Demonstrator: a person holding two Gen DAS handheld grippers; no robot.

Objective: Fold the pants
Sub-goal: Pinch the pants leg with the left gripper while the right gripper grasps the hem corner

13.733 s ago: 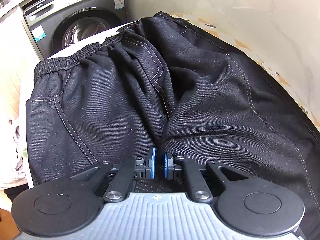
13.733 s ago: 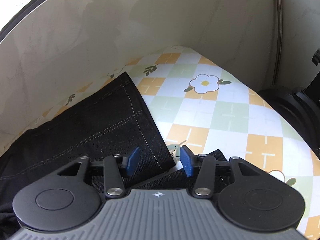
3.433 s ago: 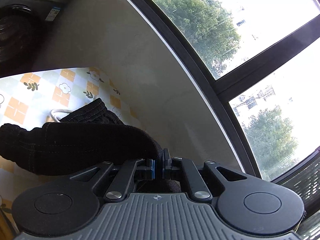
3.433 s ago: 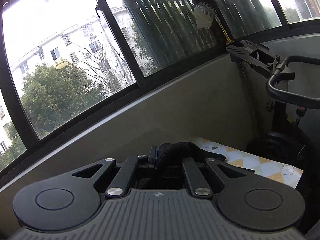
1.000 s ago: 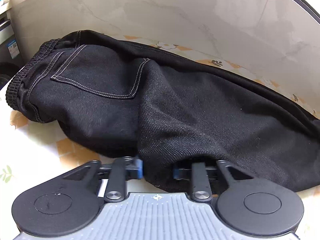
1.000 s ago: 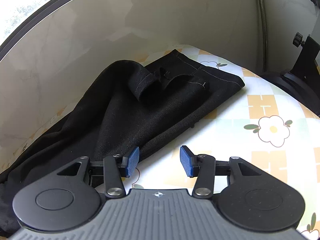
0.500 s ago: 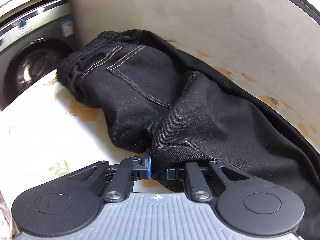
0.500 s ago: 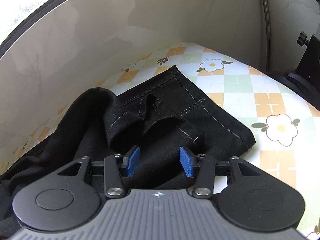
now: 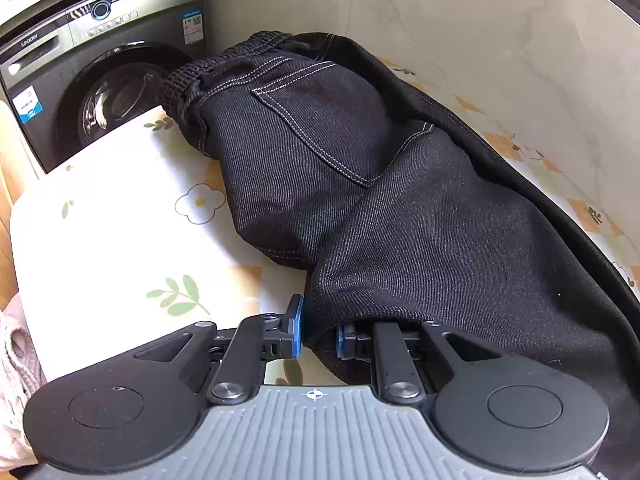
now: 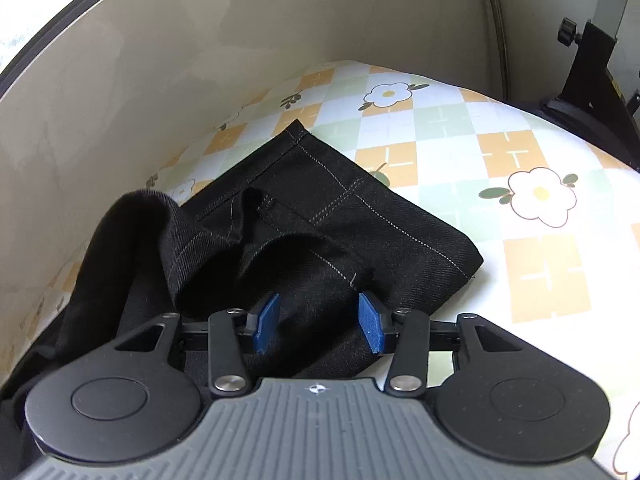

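1. Left wrist view: black denim pants [image 9: 360,184] lay folded lengthwise on the flower-patterned surface [image 9: 120,232] along the wall, elastic waistband [image 9: 224,60] nearest the washing machine [image 9: 92,80].
2. Left gripper [image 9: 318,336] sat at the crotch-side edge with fabric bunched between its jaws, which were opening; pads apparently still pinching it.
3. Right wrist view: leg hems [image 10: 360,208] lay stacked, one cuff rumpled and curled over.
4. Right gripper [image 10: 316,320] hovered over the leg with jaws parted, gripping nothing.
5. Judged soft, limp, fairly heavy denim, not slippery; best pinched at stitched hems or waistband, both layers together.
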